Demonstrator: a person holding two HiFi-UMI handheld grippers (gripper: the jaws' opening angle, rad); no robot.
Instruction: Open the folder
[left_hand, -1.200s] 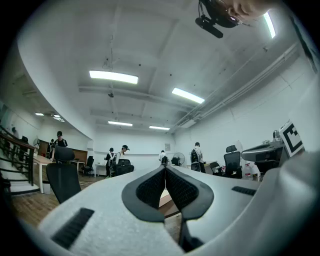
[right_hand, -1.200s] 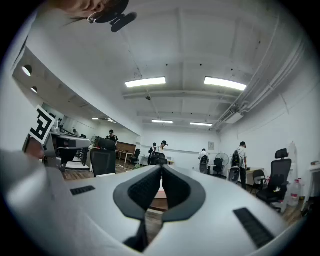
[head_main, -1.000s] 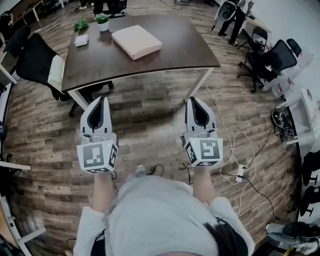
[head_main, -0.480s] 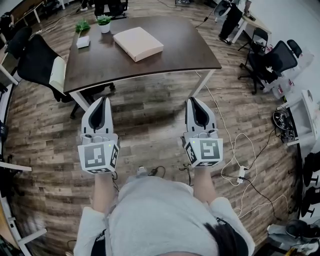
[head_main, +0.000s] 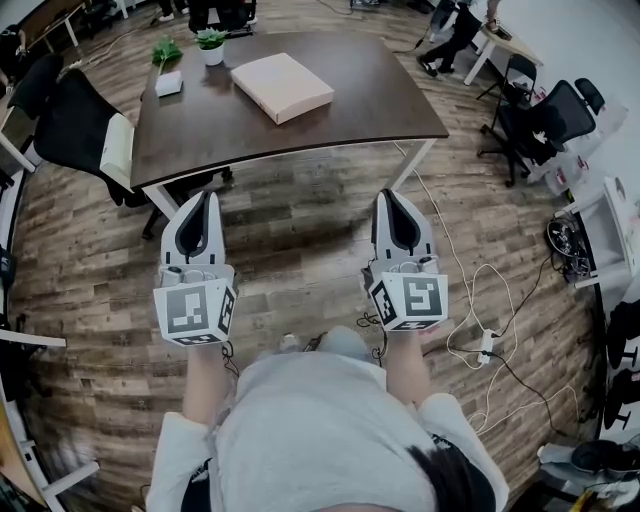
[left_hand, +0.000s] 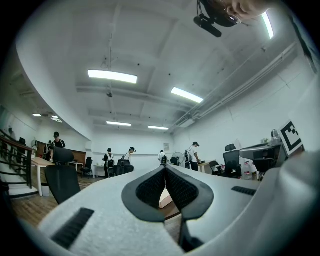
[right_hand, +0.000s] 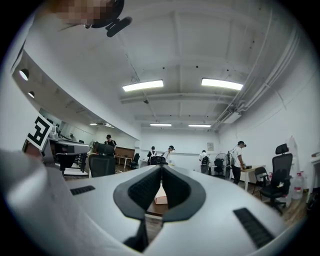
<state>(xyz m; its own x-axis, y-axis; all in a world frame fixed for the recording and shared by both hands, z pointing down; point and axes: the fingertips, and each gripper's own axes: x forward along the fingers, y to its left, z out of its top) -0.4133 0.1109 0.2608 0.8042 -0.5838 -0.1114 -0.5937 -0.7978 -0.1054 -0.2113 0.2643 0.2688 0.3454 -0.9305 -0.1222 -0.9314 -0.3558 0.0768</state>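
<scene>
Folder (head_main: 282, 86), seemingly closed, whole overhead only

The folder (head_main: 282, 86) is pale beige, the surface (head_main: 360, 110) dark brown, and the floor (head_main: 300, 250) streaky brown planks. The white left gripper (head_main: 207, 196) and right gripper (head_main: 388, 194) bear black-and-white square markers.

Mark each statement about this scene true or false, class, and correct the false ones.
1. The folder lies closed on the table. True.
2. The left gripper grips the folder. False: its jaws are shut on nothing, and it is over the wooden floor, short of the table.
3. Green plants stand near the table's far edge. True.
4. The jaws of the right gripper stand wide apart. False: they are shut together and empty.
</scene>
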